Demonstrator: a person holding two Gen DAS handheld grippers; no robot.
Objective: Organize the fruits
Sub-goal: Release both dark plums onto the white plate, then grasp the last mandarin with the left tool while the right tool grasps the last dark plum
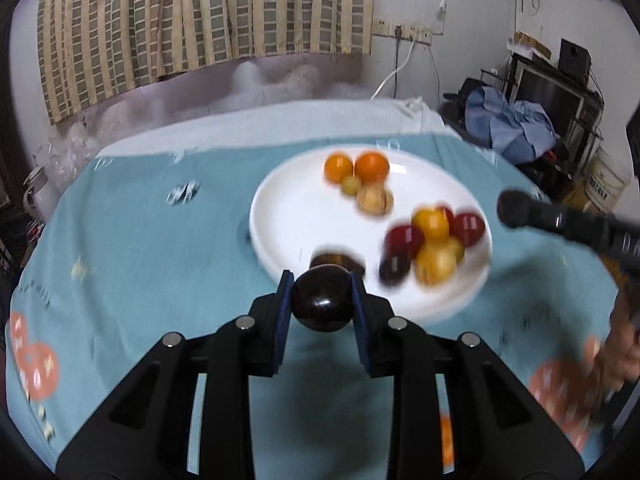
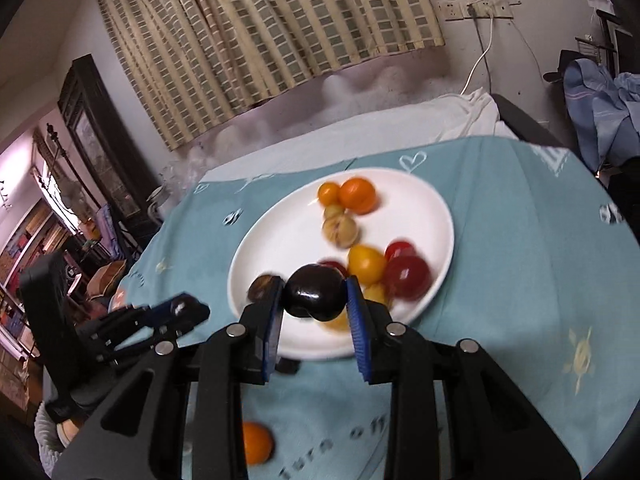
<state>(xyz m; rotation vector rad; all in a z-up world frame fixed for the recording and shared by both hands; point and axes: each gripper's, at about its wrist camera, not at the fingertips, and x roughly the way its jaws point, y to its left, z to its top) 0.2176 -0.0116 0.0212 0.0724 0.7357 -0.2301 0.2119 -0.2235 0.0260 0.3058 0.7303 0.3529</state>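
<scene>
The left gripper (image 1: pixel 322 300) has its blue-padded jaws closed partway onto a dark glossy plum (image 1: pixel 322 298), both pads pressed to its sides, held over the teal tablecloth (image 1: pixel 140 260) just at the near rim of the white plate (image 1: pixel 304 208). Left of that plate the cloth lies bare out to the table's rounded edge. On the plate a brown fruit (image 1: pixel 338 258) sits at the near rim, two oranges (image 1: pixel 356 166) lie at the far side, and a cluster of red and yellow fruit (image 1: pixel 432 240) crowds the right, leaving the plate's left half free. In its own view, the right gripper (image 2: pixel 314 300) likewise clamps a second dark plum (image 2: pixel 314 294) between its pads, above the plate's near portion beside the red and yellow pile. A lone orange (image 2: pixel 256 442) rests on the cloth below, near the table's front edge. To the right of the plate the cloth is open up to the table's edge.
</scene>
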